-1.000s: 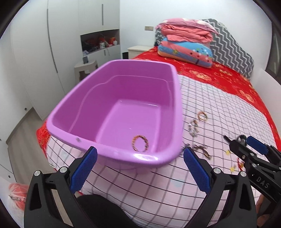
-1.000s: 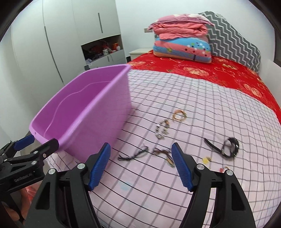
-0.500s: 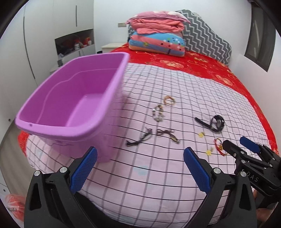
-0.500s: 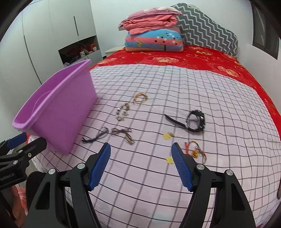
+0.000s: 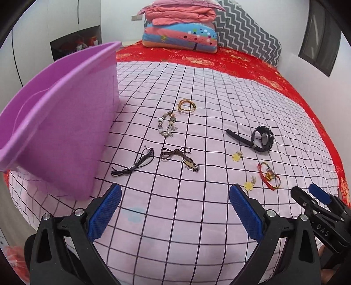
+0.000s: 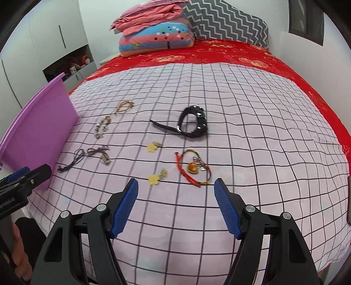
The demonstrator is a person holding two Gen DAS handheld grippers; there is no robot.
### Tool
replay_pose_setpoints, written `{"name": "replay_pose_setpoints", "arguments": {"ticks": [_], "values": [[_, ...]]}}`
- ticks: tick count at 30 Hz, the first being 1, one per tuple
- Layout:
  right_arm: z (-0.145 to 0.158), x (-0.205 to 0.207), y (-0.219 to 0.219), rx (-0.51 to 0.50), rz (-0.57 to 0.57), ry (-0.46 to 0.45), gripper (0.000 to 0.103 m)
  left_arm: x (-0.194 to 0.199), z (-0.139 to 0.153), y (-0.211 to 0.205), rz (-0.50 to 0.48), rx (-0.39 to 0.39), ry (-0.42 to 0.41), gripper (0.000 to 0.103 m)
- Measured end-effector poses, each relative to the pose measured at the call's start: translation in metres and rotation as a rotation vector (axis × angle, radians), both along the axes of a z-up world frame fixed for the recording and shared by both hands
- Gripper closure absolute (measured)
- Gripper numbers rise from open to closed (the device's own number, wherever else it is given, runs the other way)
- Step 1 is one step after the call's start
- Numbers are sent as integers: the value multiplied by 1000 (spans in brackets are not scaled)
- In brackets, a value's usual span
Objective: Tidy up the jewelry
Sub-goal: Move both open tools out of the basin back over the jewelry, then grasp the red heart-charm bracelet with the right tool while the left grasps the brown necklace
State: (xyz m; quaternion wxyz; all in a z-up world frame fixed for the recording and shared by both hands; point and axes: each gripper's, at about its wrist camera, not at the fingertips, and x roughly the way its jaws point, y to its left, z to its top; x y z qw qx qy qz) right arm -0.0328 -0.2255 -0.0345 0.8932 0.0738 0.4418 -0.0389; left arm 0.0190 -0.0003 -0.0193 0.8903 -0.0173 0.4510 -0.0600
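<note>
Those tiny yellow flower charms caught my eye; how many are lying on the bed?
2. One yellow flower charm lies just before the black watch; the other lies nearer, left of the red cord bracelet. More may be hidden.

White walls [image 5: 114,19], wardrobe [image 6: 33,48], dark window [image 5: 318,39]

We see a pink checked blanket [image 5: 197,92] spread over a red patterned bedsheet [image 5: 252,63]. At the bed's head, folded quilts [image 6: 153,32] are stacked beside a grey zigzag pillow [image 6: 230,19]. White wardrobes [image 6: 33,43] stand alongside.
</note>
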Motion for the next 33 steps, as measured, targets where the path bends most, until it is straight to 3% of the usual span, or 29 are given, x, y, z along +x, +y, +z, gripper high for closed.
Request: {"name": "replay_pose_setpoints", "arguments": {"ticks": [17,33], "values": [[-64,49,-43,-5,-37,68,34,82,-73,-21,64,59,76,6],[-91,77,-47,-28,-21,89,35,114,-110,-42,45,104,116,6]]}}
